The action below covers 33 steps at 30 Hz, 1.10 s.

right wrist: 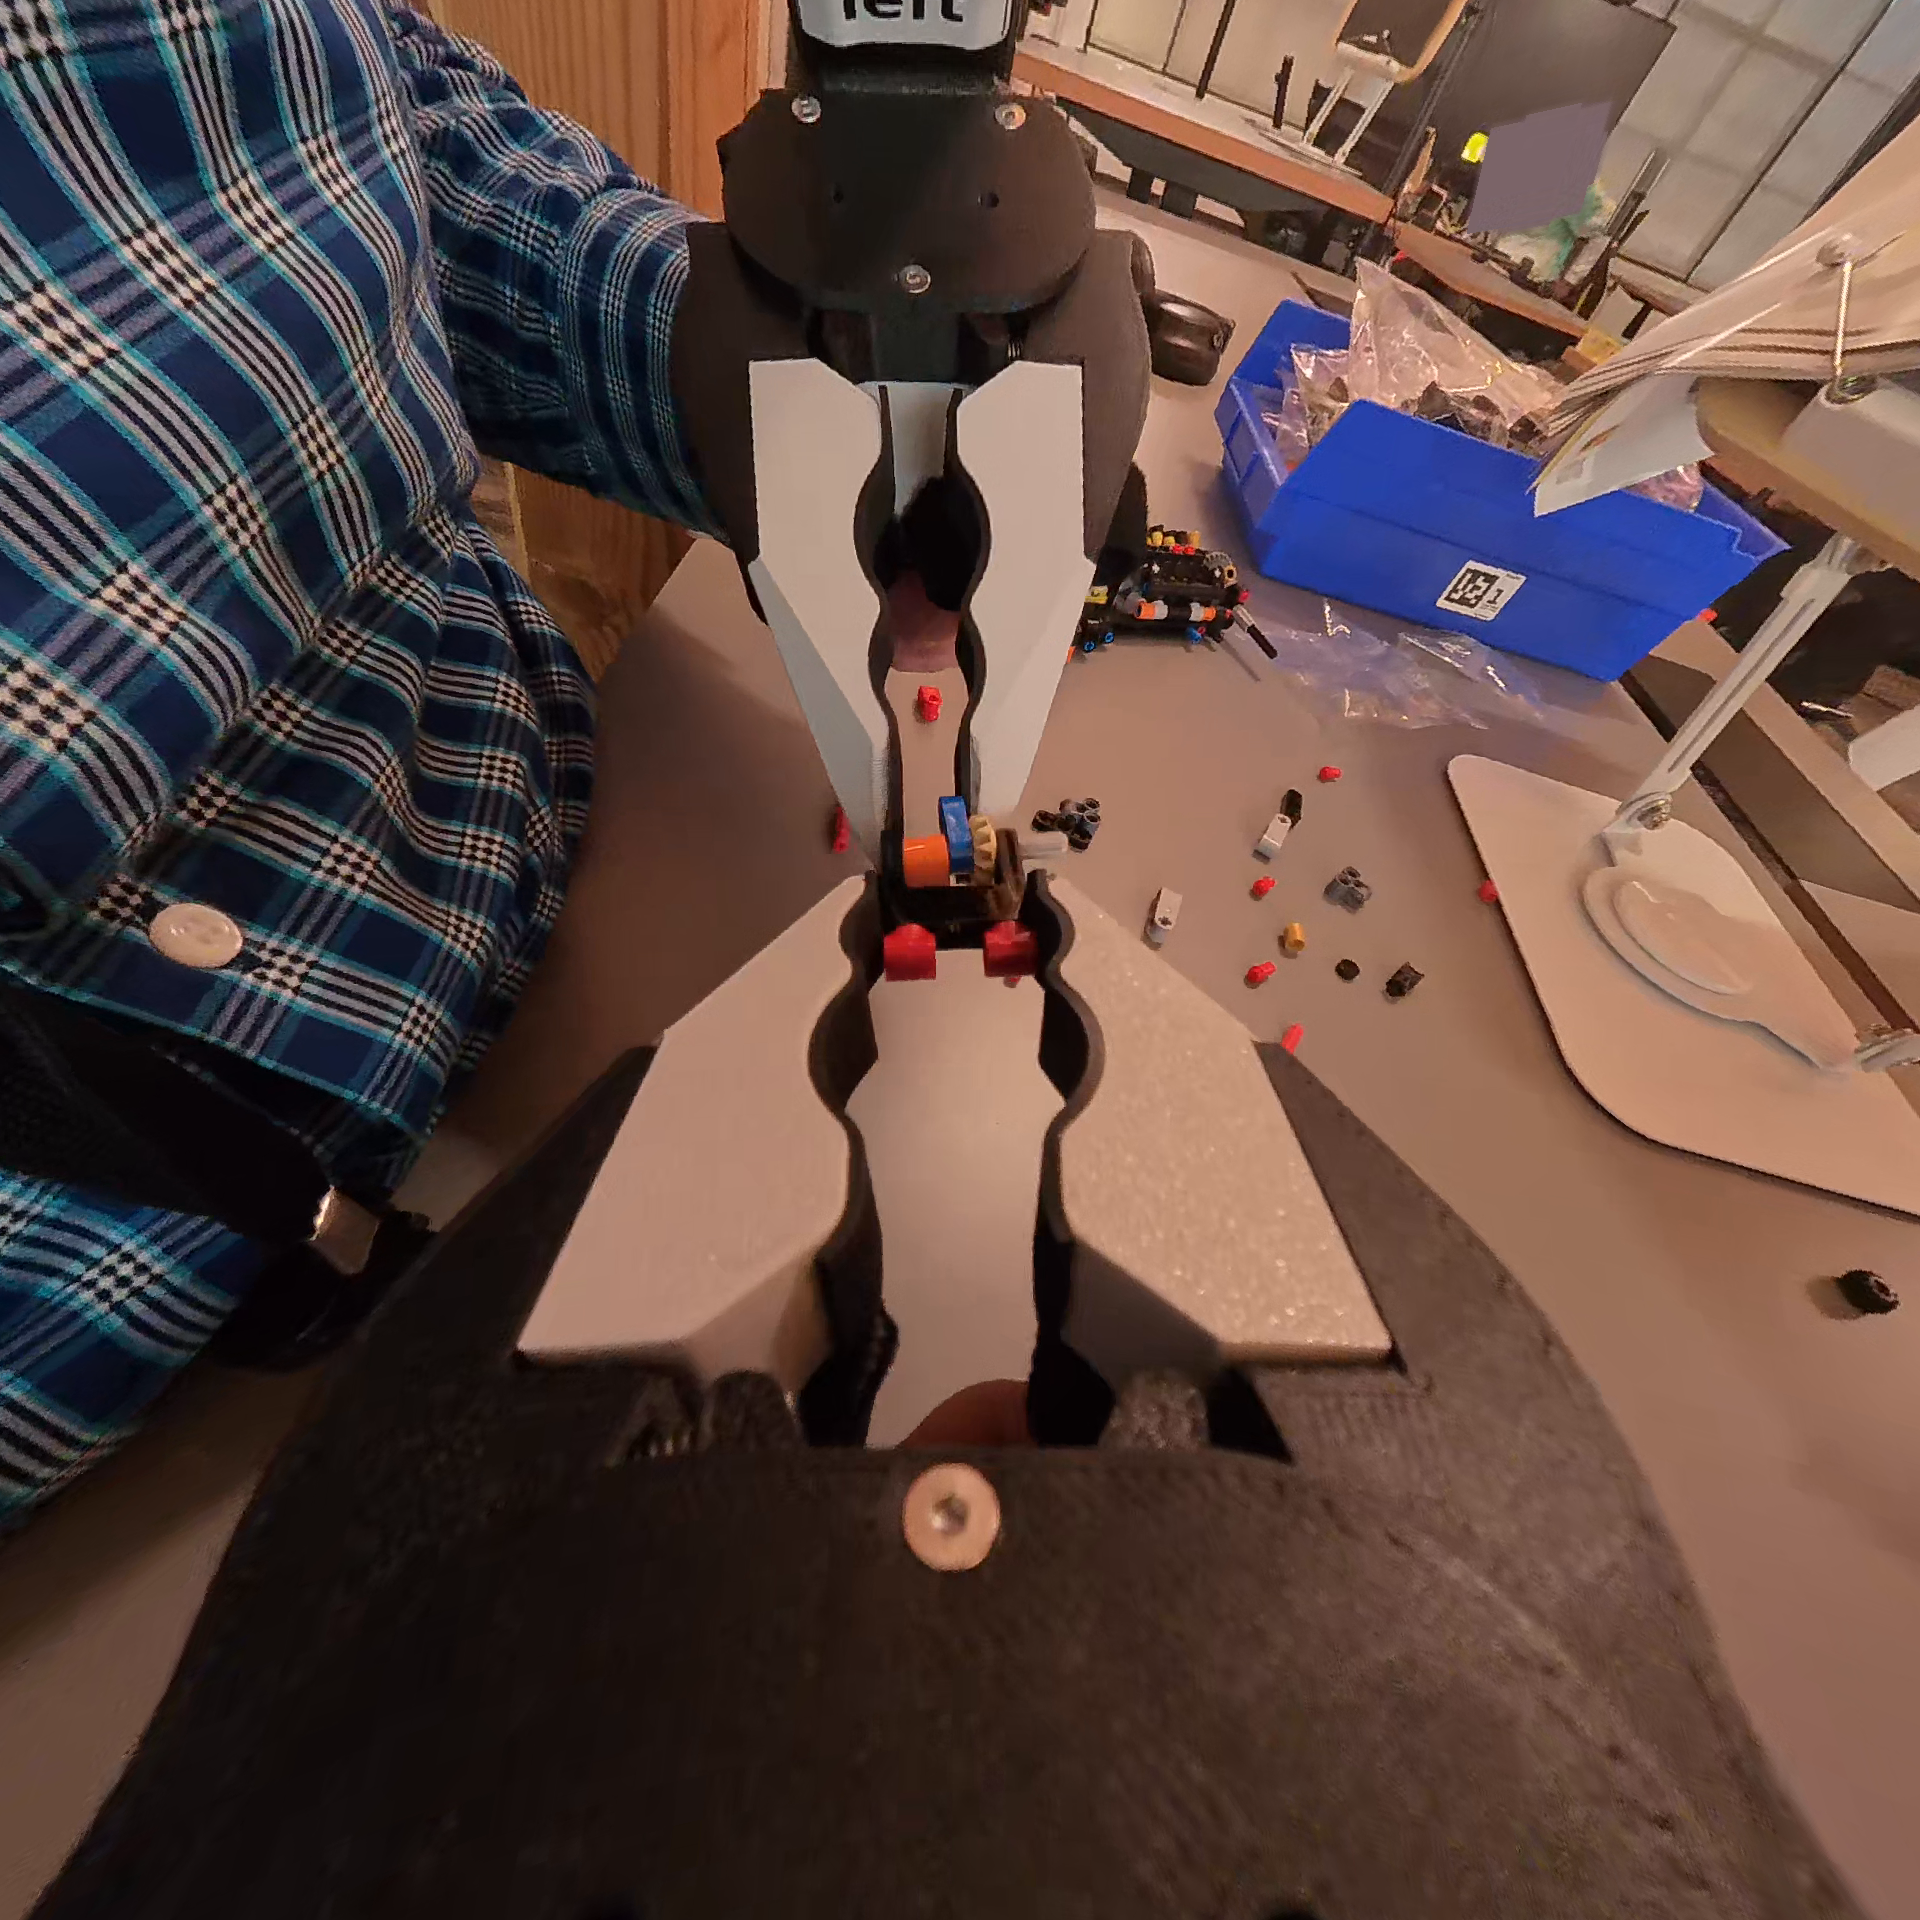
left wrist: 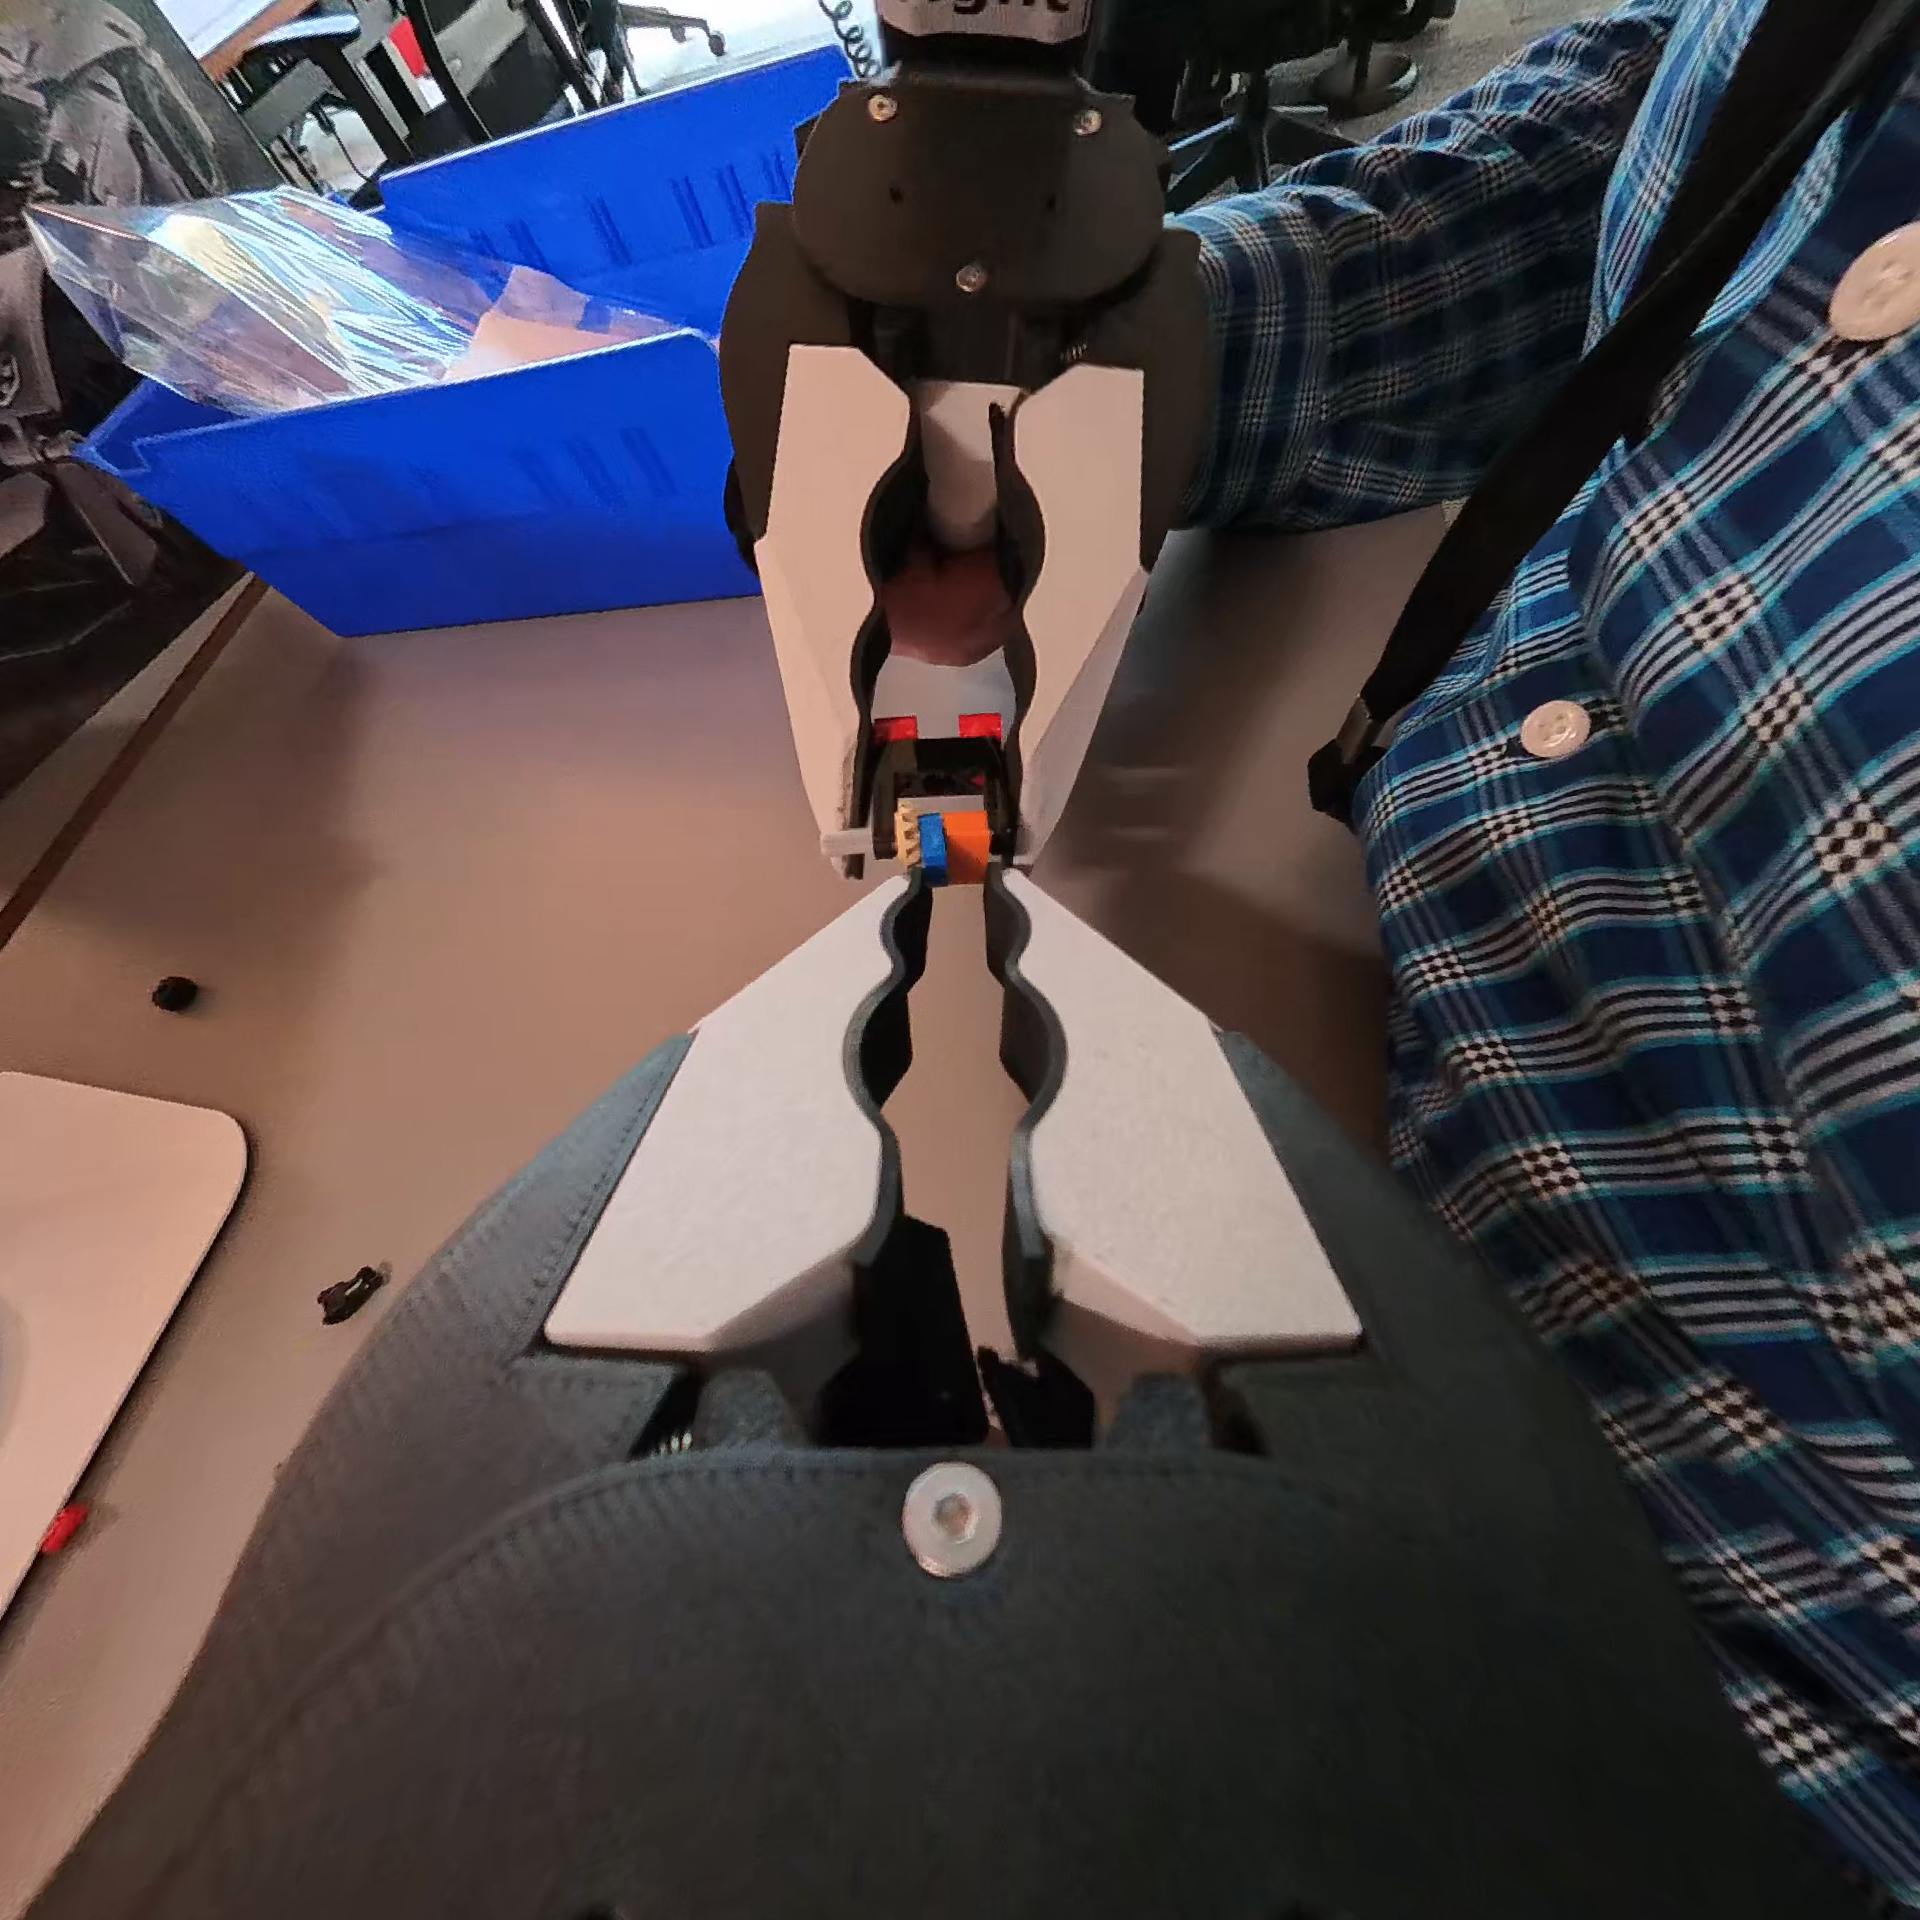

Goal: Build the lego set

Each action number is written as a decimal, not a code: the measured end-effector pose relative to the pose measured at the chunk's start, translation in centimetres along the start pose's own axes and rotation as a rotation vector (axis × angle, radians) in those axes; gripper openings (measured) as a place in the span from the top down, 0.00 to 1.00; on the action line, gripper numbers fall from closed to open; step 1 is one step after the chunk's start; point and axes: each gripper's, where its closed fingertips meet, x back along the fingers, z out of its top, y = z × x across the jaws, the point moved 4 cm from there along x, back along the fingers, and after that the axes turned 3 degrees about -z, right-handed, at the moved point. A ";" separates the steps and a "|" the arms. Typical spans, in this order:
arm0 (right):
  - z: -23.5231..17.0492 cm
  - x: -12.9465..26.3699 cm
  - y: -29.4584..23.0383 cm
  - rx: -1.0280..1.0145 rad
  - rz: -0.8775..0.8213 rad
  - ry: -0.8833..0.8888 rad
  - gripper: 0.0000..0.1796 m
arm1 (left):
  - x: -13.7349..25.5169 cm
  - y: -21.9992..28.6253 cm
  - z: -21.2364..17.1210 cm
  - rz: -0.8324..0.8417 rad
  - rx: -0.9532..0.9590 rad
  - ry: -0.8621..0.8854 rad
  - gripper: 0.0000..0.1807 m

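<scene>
A small lego assembly [left wrist: 940,840] is held in the air between my two grippers, which face each other tip to tip. It has a black frame with two red pins [right wrist: 909,951], and an axle with an orange bush [right wrist: 923,860], a blue piece and a tan gear [right wrist: 982,836]. My right gripper [right wrist: 956,899] is shut on the black frame. My left gripper [left wrist: 954,883] is closed on the orange and blue end of the axle. The left gripper shows opposite in the right wrist view [right wrist: 932,826], and the right gripper opposite in the left wrist view [left wrist: 935,847].
Loose small pieces [right wrist: 1262,888] lie scattered on the grey table [right wrist: 1195,1060]. A partly built model [right wrist: 1174,592] stands by a blue bin [right wrist: 1496,540] holding plastic bags. A white stand base [right wrist: 1662,997] is at the right. Another blue bin [left wrist: 468,499] and a plaid-shirted person [left wrist: 1662,831] are close. The tips of both grippers are at nearly the same place.
</scene>
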 end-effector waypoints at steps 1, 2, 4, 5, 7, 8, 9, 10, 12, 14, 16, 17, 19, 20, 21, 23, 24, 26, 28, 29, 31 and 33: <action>0.0 0.0 0.0 0.003 -0.005 -0.001 0.86 | 0.0 0.0 0.0 -0.004 0.002 0.006 0.96; 0.0 0.0 0.1 0.004 -0.008 -0.004 0.85 | 0.0 0.1 0.0 -0.008 0.005 0.010 0.96; 0.0 0.1 0.2 0.005 -0.017 -0.003 0.82 | 0.0 0.0 0.1 -0.003 0.000 0.009 0.96; 0.1 0.1 0.3 0.009 -0.021 -0.004 0.81 | 0.0 0.1 0.1 -0.012 -0.002 0.007 0.96; 0.2 0.2 0.3 0.036 -0.020 -0.008 0.80 | -0.1 0.1 0.0 -0.022 -0.014 -0.004 0.96; 0.2 0.3 0.2 0.052 -0.016 -0.012 0.80 | -0.1 0.2 -0.1 -0.031 -0.017 -0.007 0.96; 0.3 0.3 0.1 0.067 -0.007 -0.018 0.81 | -0.1 0.2 0.0 -0.046 -0.018 -0.006 0.96; 0.3 0.3 0.0 0.081 0.000 -0.027 0.80 | -0.1 0.3 0.0 -0.058 -0.022 -0.008 0.96; 0.3 0.3 -0.1 0.108 0.017 -0.044 0.80 | -0.2 0.5 0.0 -0.076 -0.038 -0.021 0.96; 0.4 0.4 -0.3 0.135 0.031 -0.054 0.81 | -0.2 0.6 0.0 -0.100 -0.048 -0.035 0.96; 0.4 0.5 -0.4 0.168 0.033 -0.070 0.80 | -0.3 0.7 -0.1 -0.117 -0.061 -0.054 0.96; 0.4 0.5 -0.4 0.180 0.037 -0.080 0.79 | -0.3 0.7 -0.1 -0.130 -0.063 -0.059 0.96; 0.3 0.4 -0.6 0.211 0.042 -0.092 0.79 | -0.4 0.8 -0.2 -0.148 -0.070 -0.073 0.96; 0.2 0.3 -0.6 0.223 0.044 -0.100 0.79 | -0.4 0.8 -0.2 -0.159 -0.072 -0.078 0.96; 0.1 0.3 -0.7 0.236 0.047 -0.107 0.79 | -0.4 0.9 -0.3 -0.172 -0.076 -0.084 0.97; 0.1 0.2 -0.9 0.262 0.056 -0.117 0.79 | -0.4 1.0 -0.3 -0.190 -0.089 -0.095 0.96; 0.0 0.2 -0.9 0.271 0.064 -0.123 0.79 | -0.5 1.0 -0.3 -0.201 -0.093 -0.097 0.97; 0.0 0.2 -1.1 0.282 0.081 -0.122 0.81 | -0.5 1.0 -0.2 -0.214 -0.103 -0.098 0.97; 0.0 0.2 -1.2 0.293 0.093 -0.124 0.81 | -0.5 1.1 -0.2 -0.243 -0.106 -0.102 0.97; 0.0 0.2 -1.3 0.294 0.100 -0.124 0.82 | -0.5 1.2 -0.2 -0.254 -0.107 -0.106 0.97; -0.1 0.2 -1.4 0.288 0.109 -0.123 0.82 | -0.5 1.3 -0.3 -0.267 -0.107 -0.111 0.97; -0.1 0.2 -1.4 0.284 0.116 -0.122 0.82 | -0.6 1.4 -0.4 -0.273 -0.103 -0.110 0.97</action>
